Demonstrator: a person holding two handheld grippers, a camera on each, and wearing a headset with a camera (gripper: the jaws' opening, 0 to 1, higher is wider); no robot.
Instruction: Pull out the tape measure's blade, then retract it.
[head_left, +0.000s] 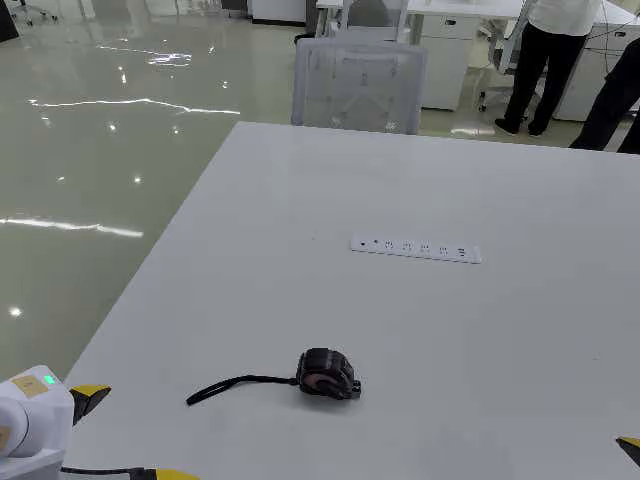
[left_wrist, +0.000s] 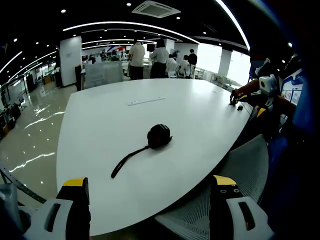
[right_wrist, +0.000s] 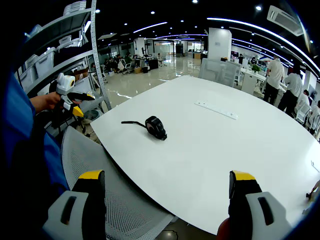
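jaws of our left gripper (left_wrist: 150, 183) stand spread wide with nothing between them, at the near edge of the white table (head_left: 420, 170). our right gripper (right_wrist: 167, 176) is the same: its two yellow-tipped jaws are apart and hold nothing, and they hang over a mesh seat back (right_wrist: 95, 165) on the near side of the table. both grippers are well apart from the tape measure (head_left: 327, 374). this one is black and lies on the table close to the near edge, a little left of the middle in the head view, and nothing touches it. its black strap (head_left: 235, 385) lies flat on the table and runs out to the left. farther, toward the middle of the table, a white power strip (head_left: 415, 249) lies flat. at the far edge stands a grey chair (head_left: 360, 75). behind it we see a shiny floor (head_left: 110, 130), and at far right people (head_left: 550, 50) stand by white desks.
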